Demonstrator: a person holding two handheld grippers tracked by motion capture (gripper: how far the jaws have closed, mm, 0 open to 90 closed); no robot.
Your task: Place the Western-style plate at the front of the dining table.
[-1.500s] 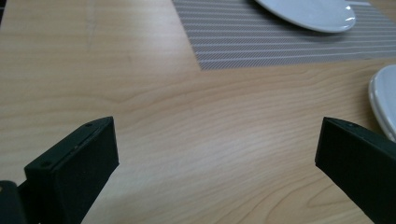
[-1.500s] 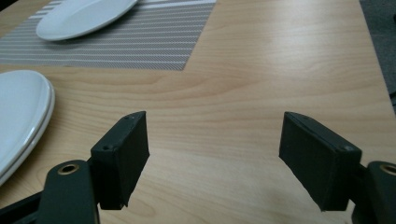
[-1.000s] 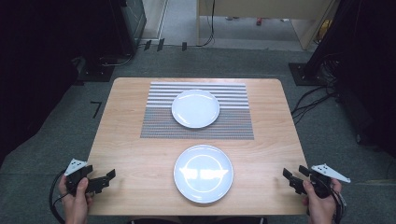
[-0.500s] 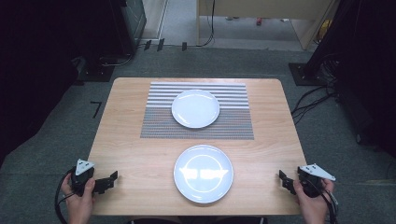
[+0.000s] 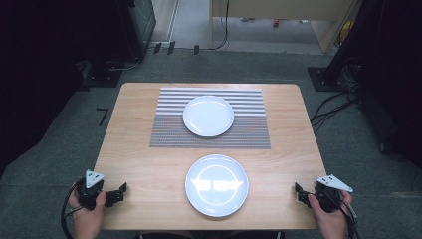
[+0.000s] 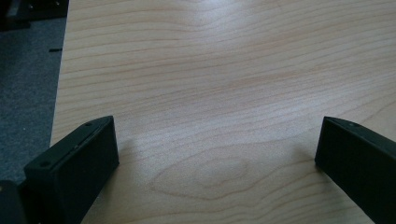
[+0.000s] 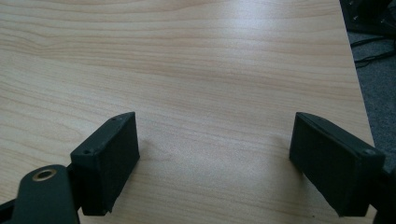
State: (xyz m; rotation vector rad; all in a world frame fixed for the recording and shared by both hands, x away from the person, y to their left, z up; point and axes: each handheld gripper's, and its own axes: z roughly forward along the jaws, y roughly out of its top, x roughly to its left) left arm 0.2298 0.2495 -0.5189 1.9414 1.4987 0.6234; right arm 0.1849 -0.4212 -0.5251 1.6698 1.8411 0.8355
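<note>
At table's near corners, left gripper (image 5: 118,191) fingers wide, right gripper (image 5: 300,191) fingers just opened wide, both empty, near plate (image 5: 217,185) between.

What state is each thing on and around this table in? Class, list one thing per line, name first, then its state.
near plate: empty, flat on the bare table, untouched.
far plate: empty, resting on the mat.
striped placemat: spread flat under the far plate.
left gripper: open, nothing between the jaws, over the table's near left corner.
right gripper: open, jaws just opening wider, nothing between them, over the near right corner.
</note>
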